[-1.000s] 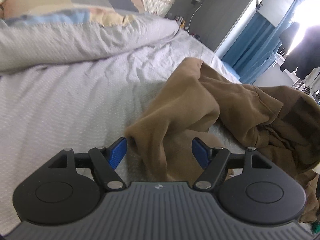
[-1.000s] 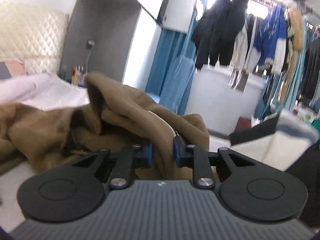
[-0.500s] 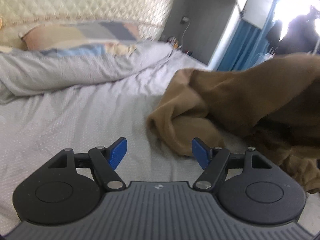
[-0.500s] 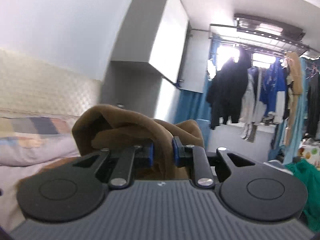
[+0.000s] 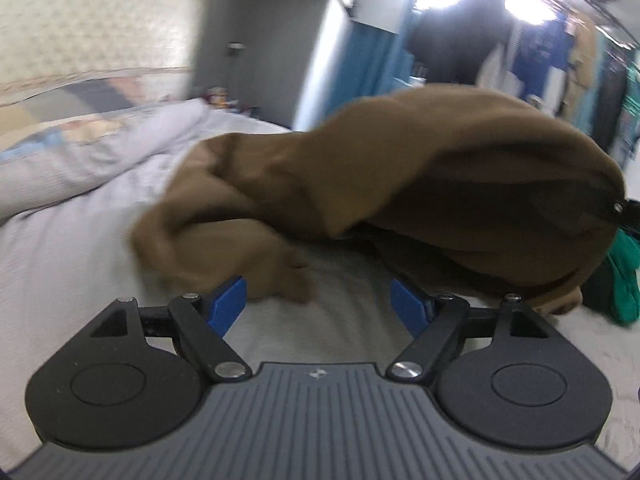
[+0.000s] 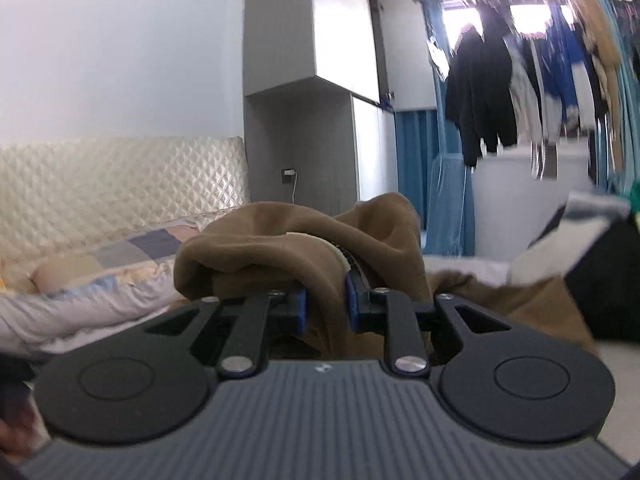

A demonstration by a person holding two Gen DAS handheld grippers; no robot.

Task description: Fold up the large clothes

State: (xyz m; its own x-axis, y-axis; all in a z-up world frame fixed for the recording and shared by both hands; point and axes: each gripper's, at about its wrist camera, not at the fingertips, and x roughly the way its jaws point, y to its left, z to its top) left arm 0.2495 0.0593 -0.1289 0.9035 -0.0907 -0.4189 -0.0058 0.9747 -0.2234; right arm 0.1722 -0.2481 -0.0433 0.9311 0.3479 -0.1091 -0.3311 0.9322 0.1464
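A large brown garment (image 5: pixel 400 184) hangs lifted above the grey bed sheet (image 5: pixel 72 264), with its lower end trailing on the sheet just ahead of my left gripper (image 5: pixel 320 304). The left gripper is open and empty, its blue pads (image 5: pixel 230 302) apart, low over the sheet. My right gripper (image 6: pixel 325 306) is shut on a fold of the brown garment (image 6: pixel 280 252), which bunches over the fingers and drapes down behind them. The rest of the garment is hidden below the right gripper's body.
A patchwork pillow (image 6: pixel 120 256) and grey duvet (image 5: pixel 100 152) lie at the quilted headboard (image 6: pixel 120 184). A grey wardrobe (image 6: pixel 312 80) stands beyond the bed. Clothes hang on a rack (image 6: pixel 520 80) by blue curtains. A green garment (image 5: pixel 624 276) lies at the bed's right side.
The right gripper has raised the brown garment off the bed, and the cloth now hangs higher and stretched out. The left gripper stayed open and turned right, away from the cloth it had straddled.
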